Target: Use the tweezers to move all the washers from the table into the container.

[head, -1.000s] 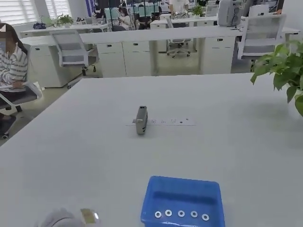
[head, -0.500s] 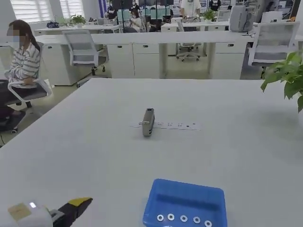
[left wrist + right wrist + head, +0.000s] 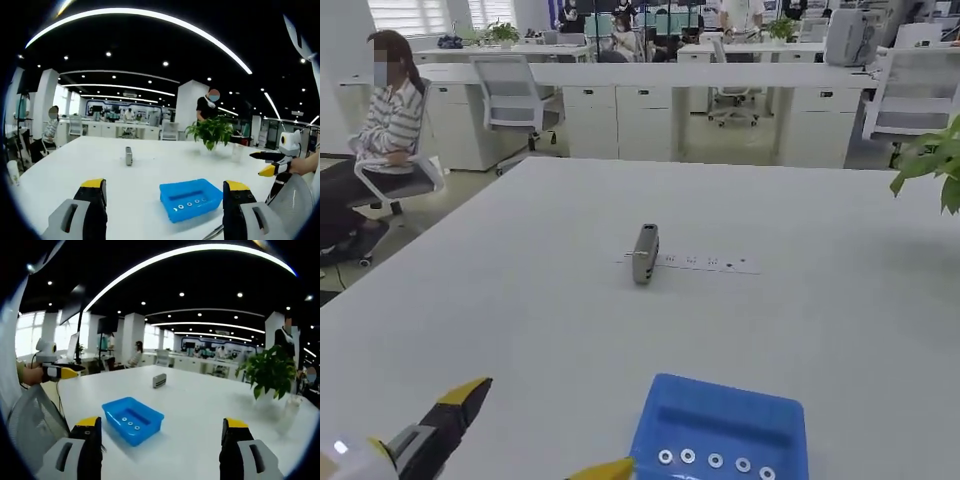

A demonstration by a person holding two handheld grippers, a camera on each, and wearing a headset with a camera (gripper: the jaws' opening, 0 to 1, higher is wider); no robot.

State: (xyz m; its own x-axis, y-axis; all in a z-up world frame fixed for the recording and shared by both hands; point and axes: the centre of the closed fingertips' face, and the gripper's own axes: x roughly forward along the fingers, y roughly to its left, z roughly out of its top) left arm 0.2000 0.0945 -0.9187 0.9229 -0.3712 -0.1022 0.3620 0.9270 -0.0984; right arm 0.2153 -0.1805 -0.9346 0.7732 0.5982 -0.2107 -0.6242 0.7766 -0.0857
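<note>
Washers (image 3: 715,461) found in a row inside bin (image 3: 720,392) on table (image 3: 520,300), left claw (image 3: 545,430) just beside it and right claw (image 3: 160,421) both spread wide, empty; judged near done, needing next a scan of table for strays, then tweezers.

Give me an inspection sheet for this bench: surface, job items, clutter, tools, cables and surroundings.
Surface: white table, bare around the work.
Job's things: blue container at the near side; five washers in a row inside it.
Clutter: small grey box mid-table, beside a white strip.
Grippers: left tool open; right tool open; nothing between the jaws of either.
Cables: nothing seen on the table.
Surroundings: plant at the right, office chairs and desks behind, a seated person at the left.
</note>
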